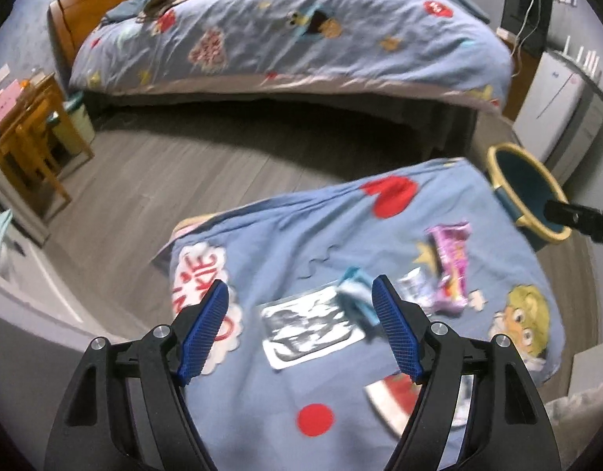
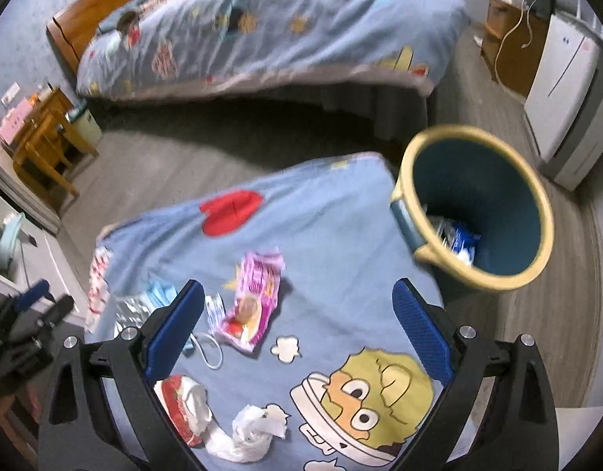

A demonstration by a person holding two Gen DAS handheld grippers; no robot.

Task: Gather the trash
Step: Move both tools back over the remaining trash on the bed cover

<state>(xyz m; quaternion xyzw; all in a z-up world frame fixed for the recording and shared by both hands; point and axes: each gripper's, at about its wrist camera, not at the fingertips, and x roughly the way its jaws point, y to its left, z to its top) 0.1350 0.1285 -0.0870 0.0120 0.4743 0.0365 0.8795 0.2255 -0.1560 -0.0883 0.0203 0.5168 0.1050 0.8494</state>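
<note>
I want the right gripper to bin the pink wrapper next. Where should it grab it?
Probably the pink wrapper by its raised, crumpled far end, coming from above: the rest lies flat on the blue bedspread. The right gripper is open, and the bin stands just right.

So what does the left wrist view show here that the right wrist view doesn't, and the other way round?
Only the left wrist view: a flat black-and-white plastic packet lying ahead between the left gripper's open jaws.

Only the right wrist view: wrappers inside the dark blue, yellow-rimmed bin, and a crumpled white tissue near the right gripper, whose jaws are open and empty.

Both: the pink snack wrapper on the blue cartoon-print cloth, the bin beside it, and the bed behind.
</note>
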